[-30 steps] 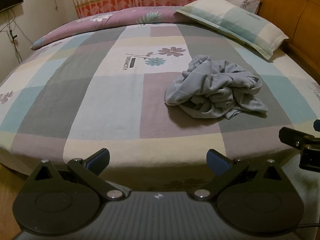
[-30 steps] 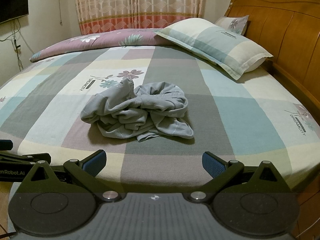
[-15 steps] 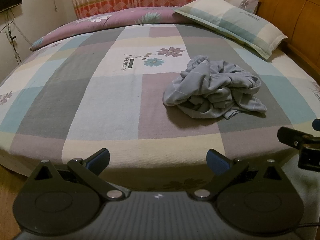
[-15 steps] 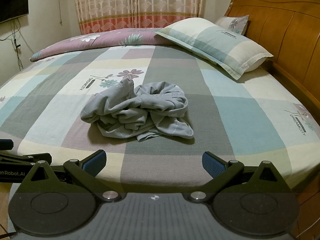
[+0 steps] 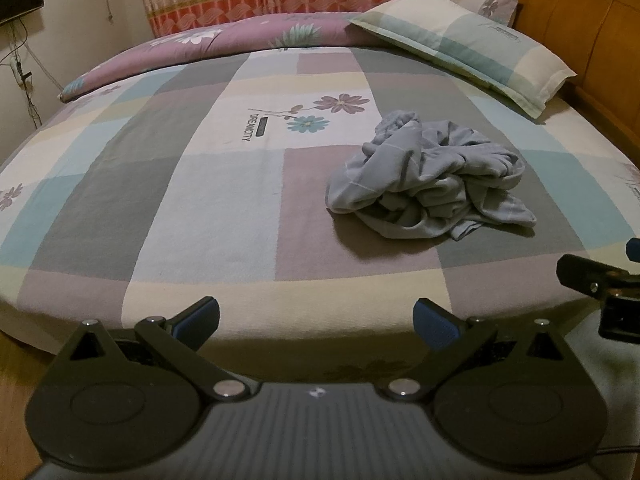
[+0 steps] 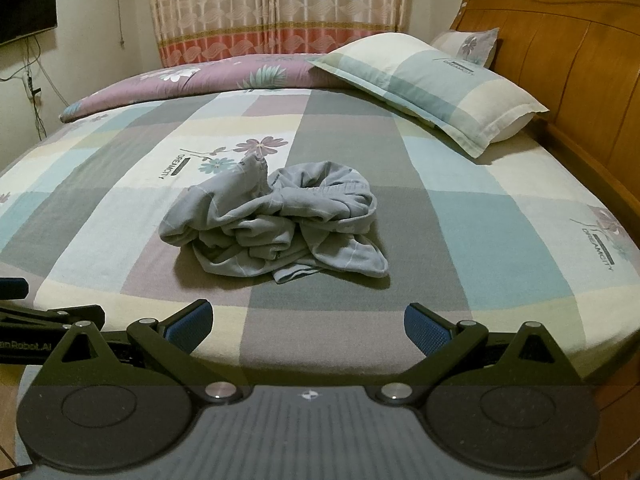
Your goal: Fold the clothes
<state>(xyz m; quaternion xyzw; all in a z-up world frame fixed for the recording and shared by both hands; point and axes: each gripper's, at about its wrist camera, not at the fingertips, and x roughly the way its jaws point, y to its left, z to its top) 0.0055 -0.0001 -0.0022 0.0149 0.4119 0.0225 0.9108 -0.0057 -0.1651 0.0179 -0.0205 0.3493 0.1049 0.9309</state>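
A crumpled grey-blue garment [image 5: 430,188] [image 6: 276,226] lies in a heap on the checked bed sheet [image 5: 224,200] [image 6: 480,232], a short way in from the near edge. My left gripper [image 5: 316,322] hangs open at the bed's near edge, down and to the left of the heap, holding nothing. My right gripper [image 6: 306,326] is open too, just in front of the heap and also empty. Part of the right gripper shows at the right edge of the left wrist view, and part of the left gripper at the left edge of the right wrist view.
A checked pillow [image 6: 432,80] and a smaller flowered pillow [image 6: 468,46] rest against the wooden headboard [image 6: 580,64] on the right. A purple folded quilt [image 6: 192,80] lies along the far side. Curtains [image 6: 280,4] hang behind; a dark screen [image 6: 28,8] and cables are on the left wall.
Both grippers have barely moved; the left wrist view has crept slightly toward the bed. The garment lies as before.
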